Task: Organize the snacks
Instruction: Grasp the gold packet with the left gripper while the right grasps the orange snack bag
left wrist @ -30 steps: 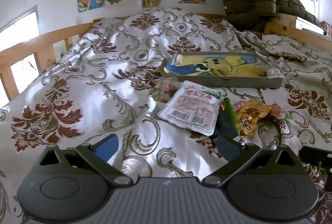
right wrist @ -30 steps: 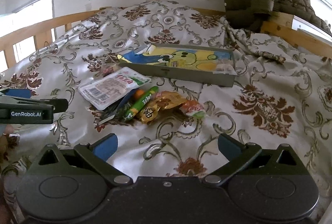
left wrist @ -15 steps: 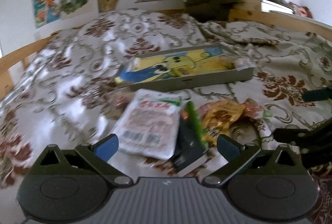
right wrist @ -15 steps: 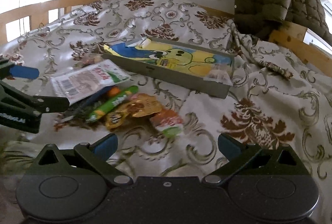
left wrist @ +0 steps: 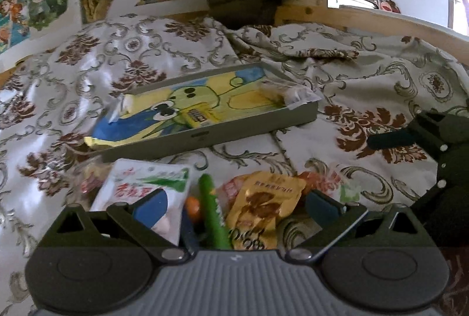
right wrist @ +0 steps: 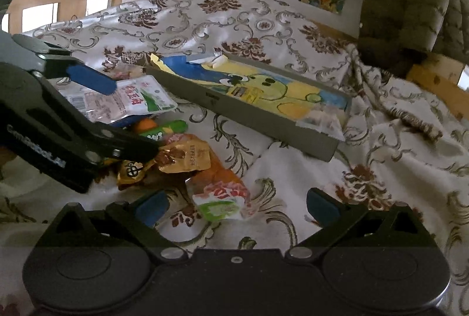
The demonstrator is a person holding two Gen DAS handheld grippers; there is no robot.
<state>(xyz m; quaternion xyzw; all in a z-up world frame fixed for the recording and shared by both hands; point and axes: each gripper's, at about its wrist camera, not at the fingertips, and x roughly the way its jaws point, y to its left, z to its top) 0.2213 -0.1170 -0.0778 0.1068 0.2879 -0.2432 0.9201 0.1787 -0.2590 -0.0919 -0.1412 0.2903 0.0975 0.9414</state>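
Satin Bedspread, Snack Pile and Two Spread Grippers

Satin, cream with brown damask, covered the bed (left wrist: 381,87) across both views. At the lower left of the left wrist view, the white pouch with red lettering (left wrist: 146,184) lay flat, one blue pad of the left gripper (left wrist: 234,204) over its near edge. That gripper's fingers were spread wide and grasped nothing; between them sat the green stick pack (left wrist: 212,216) and the gold foil packet (left wrist: 263,201). Above, mid-frame, the grey tray with a cartoon lining (left wrist: 252,125) rested on the bedspread just beyond the pile. At far right the other tool's black frame showed.

In the right wrist view, the left gripper filled the left side, its pad over the white pouch. Centre-low, the right gripper (right wrist: 234,204) stood released, fingers apart, with the red-and-green wrapped snack (right wrist: 222,201) between them, untouched. An olive quilted jacket (right wrist: 410,2) hung at upper right.
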